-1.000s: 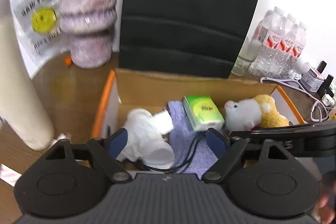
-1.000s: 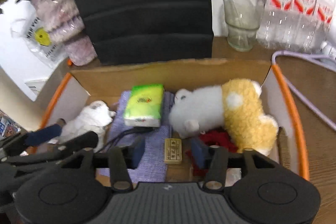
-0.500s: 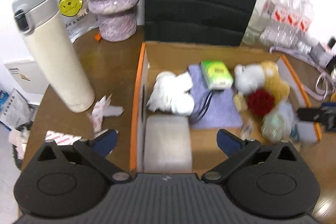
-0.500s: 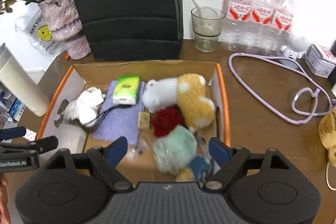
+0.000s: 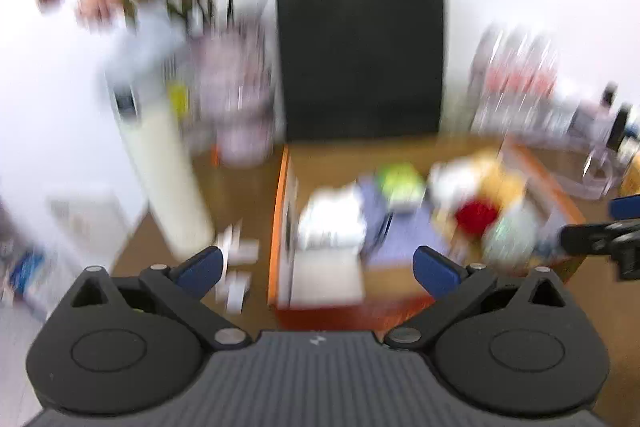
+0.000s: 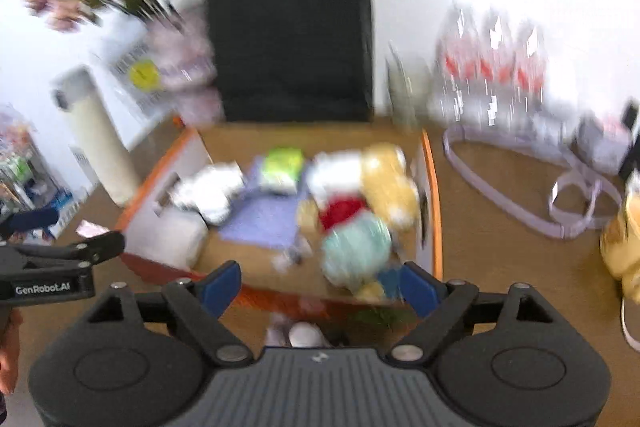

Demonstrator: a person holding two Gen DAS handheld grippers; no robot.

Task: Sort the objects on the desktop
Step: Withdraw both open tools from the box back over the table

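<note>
Having pulled back and up out of the cardboard box (image 6: 430, 187), now looking down at it from above its near edge, with both views heavily blurred. Left gripper (image 5: 318, 267) hanging with fingers spread wide, pinching nothing. Right gripper (image 6: 320, 287) likewise gaping wide and empty, blue pads framing the box's near wall. Box sitting on the wooden desk (image 6: 500, 247), holding a white crumpled cloth (image 6: 212, 191), a green tissue pack (image 6: 282, 165) lying on a purple cloth (image 6: 264, 219), a white-and-yellow plush toy (image 6: 372, 175), a red fuzzy item (image 6: 340, 211) and a pale green soft lump (image 6: 356, 251). Cream thermos (image 5: 164, 171) standing left of the box, paper scraps (image 5: 236, 259) lying near its base. Black bag (image 6: 292, 39) standing behind the box, water bottles (image 6: 492, 71) standing at the right, lilac cable (image 6: 520, 187) looping beside them.
</note>
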